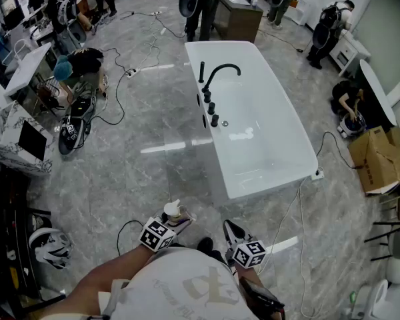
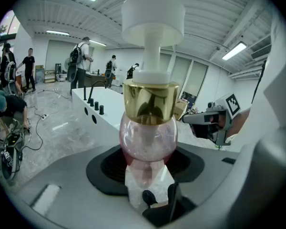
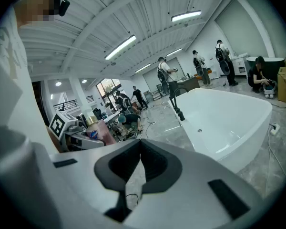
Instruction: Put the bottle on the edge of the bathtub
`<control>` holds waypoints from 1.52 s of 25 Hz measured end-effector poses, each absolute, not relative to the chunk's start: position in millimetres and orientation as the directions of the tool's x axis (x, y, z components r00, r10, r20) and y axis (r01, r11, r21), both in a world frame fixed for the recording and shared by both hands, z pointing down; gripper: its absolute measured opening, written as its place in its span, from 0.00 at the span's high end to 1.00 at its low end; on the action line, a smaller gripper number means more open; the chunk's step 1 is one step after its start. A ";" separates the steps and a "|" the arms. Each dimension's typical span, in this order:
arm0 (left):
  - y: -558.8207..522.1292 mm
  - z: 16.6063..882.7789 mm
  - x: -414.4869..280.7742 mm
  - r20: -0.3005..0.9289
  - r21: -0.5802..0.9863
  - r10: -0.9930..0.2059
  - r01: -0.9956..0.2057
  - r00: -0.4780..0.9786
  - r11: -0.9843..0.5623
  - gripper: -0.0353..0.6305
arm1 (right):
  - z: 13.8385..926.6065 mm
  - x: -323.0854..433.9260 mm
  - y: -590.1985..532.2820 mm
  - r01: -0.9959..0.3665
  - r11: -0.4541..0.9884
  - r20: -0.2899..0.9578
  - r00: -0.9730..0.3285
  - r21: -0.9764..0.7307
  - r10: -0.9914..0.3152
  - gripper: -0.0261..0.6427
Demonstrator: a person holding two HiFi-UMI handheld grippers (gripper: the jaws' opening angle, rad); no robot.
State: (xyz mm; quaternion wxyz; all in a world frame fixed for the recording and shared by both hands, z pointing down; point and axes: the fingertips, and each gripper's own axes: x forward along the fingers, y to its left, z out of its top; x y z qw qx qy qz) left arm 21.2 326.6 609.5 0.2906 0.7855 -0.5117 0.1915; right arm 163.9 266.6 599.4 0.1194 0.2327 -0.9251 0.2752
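Note:
A pump bottle (image 2: 148, 137) with a pink clear body, a gold collar and a white pump top stands upright between the jaws of my left gripper (image 2: 146, 166), which is shut on its lower body. In the head view the left gripper (image 1: 175, 219) holds the bottle (image 1: 173, 211) near my body, well short of the white bathtub (image 1: 267, 169). The bathtub (image 2: 109, 109) lies ahead, as does the same tub (image 3: 257, 109) in the right gripper view. My right gripper (image 3: 140, 146) is shut with nothing in it, and the right gripper (image 1: 231, 231) hangs beside the left one.
A black faucet (image 1: 217, 75) and several black knobs line the tub's left rim. Cables (image 1: 300, 225) trail over the grey floor. A cardboard box (image 1: 377, 159) sits at the right, desks (image 1: 23, 69) at the left. People (image 1: 200, 2) stand beyond the tub.

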 end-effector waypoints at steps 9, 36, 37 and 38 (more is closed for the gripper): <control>321.5 606.4 28.6 0.590 0.248 -0.720 -0.931 0.364 -0.267 0.61 | 596.0 167.3 252.2 -0.460 0.777 0.338 -0.880 -0.430 -0.334 0.95; 316.4 608.9 61.8 0.619 0.222 -0.744 -0.965 0.251 -0.141 0.61 | 606.3 193.8 228.2 -0.372 0.803 0.342 -0.913 -0.466 -0.224 0.95; 314.9 607.7 64.3 0.618 0.221 -0.747 -0.966 0.245 -0.134 0.61 | 607.3 196.9 226.9 -0.367 0.804 0.342 -0.914 -0.468 -0.218 0.95; 313.6 606.0 65.9 0.618 0.219 -0.749 -0.967 0.238 -0.126 0.61 | 607.9 199.5 226.0 -0.362 0.804 0.342 -0.916 -0.471 -0.212 0.95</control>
